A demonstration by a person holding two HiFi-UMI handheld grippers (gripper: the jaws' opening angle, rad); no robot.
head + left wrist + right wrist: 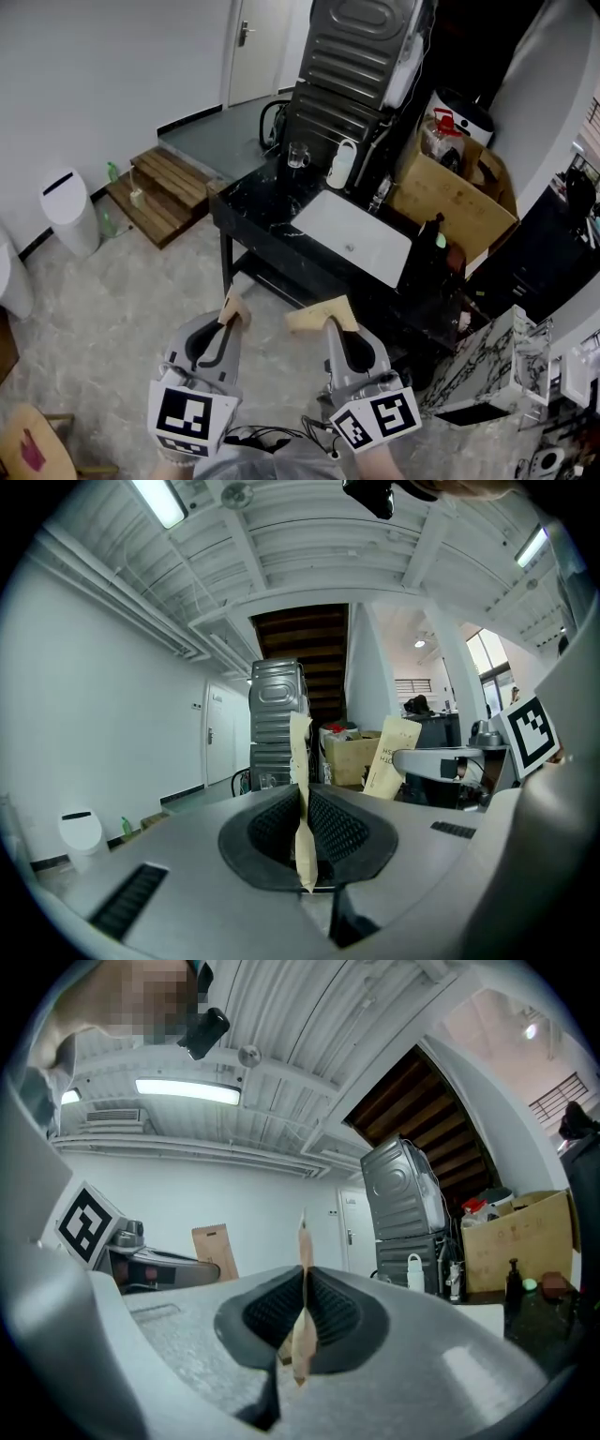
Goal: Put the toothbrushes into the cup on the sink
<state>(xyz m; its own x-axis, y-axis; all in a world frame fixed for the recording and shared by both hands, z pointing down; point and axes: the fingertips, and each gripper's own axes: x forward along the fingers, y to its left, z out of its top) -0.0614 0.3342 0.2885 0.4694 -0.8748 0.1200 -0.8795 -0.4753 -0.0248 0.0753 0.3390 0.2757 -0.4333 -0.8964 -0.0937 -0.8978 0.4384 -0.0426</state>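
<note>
In the head view my left gripper (230,317) is shut on a flat tan paper packet (233,307), and my right gripper (333,323) is shut on a second, similar packet (319,315). Both are held low, over the floor in front of a black counter. The counter carries a white sink (352,236) and, at its far left corner, a clear glass cup (297,155). The left gripper view shows its packet (301,799) edge-on between the ribbed pads. In the right gripper view its packet (304,1307) stands upright in the same way. What the packets contain is hidden.
A white bottle (342,164) stands behind the sink and a dark pump bottle (433,239) at its right. A ribbed metal appliance (352,66) and an open cardboard box (455,202) back the counter. Wooden steps (169,187) and a white bin (70,211) stand at left.
</note>
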